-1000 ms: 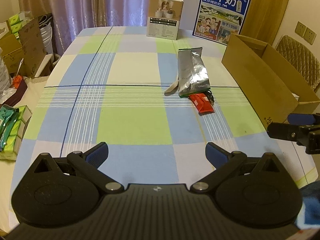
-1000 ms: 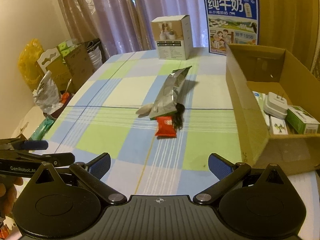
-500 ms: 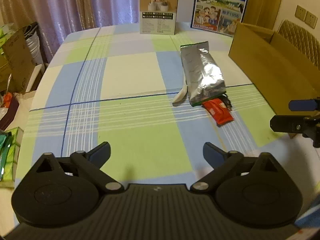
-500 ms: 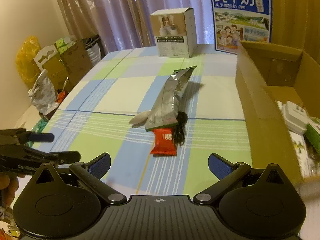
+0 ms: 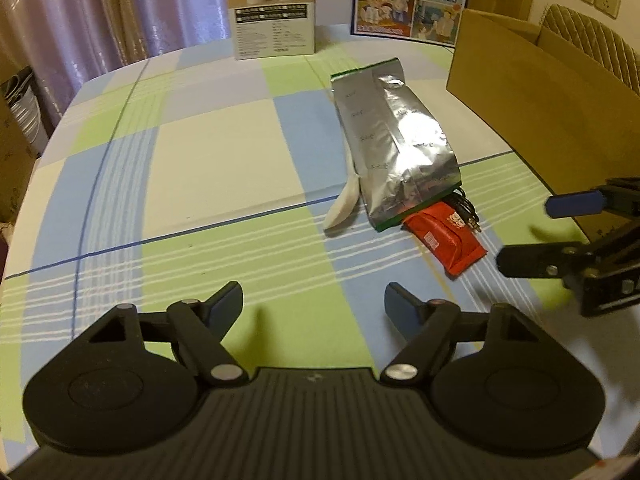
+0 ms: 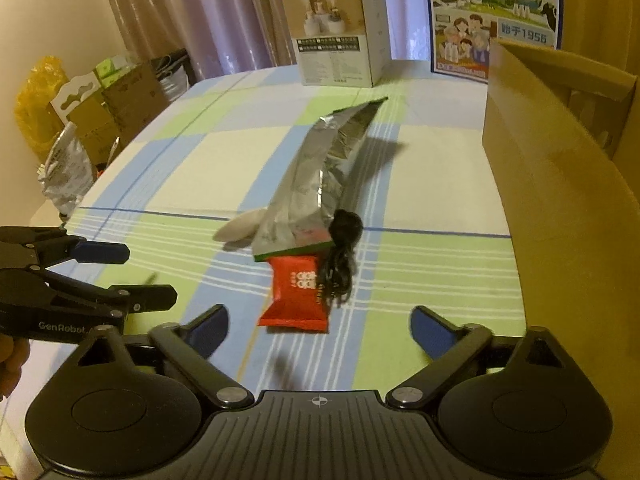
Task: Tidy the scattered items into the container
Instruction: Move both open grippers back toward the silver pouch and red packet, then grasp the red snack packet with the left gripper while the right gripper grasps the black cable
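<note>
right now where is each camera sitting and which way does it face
Left wrist: rides on the left claw, looks forward and down at the checked tablecloth; own two fingers show, the right claw enters at right.
Right wrist: rides on the right claw, aimed at the red snack packet; own fingers, the left claw and part of a hand at left.
Shared: silver foil bag, red packet, brown cardboard box.
</note>
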The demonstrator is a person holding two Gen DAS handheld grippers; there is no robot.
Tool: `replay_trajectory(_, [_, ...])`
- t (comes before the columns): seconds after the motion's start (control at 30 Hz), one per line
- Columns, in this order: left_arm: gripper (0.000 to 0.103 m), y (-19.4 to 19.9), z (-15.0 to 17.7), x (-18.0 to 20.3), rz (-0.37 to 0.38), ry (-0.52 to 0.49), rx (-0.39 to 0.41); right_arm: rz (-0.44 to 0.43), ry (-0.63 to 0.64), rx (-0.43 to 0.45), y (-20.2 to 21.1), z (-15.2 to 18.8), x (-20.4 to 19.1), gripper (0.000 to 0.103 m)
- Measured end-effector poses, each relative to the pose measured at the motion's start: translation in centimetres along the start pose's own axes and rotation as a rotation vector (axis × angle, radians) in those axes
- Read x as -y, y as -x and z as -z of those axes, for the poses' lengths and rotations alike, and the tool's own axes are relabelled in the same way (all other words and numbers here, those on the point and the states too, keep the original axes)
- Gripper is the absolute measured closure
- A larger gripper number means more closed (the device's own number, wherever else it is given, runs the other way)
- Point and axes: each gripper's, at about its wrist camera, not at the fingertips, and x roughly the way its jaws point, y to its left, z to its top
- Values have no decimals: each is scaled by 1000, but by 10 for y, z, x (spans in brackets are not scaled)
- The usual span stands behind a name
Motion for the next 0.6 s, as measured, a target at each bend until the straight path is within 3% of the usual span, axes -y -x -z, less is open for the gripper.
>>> replay_trajectory(0.2, [28,-5,-1,-1,0,23,11,-39,-6,6,-14,-1,5,28])
replay_trajectory(0.6, [28,3,2,-9,6,70,36,-54,0,29,-36,-8,3,31])
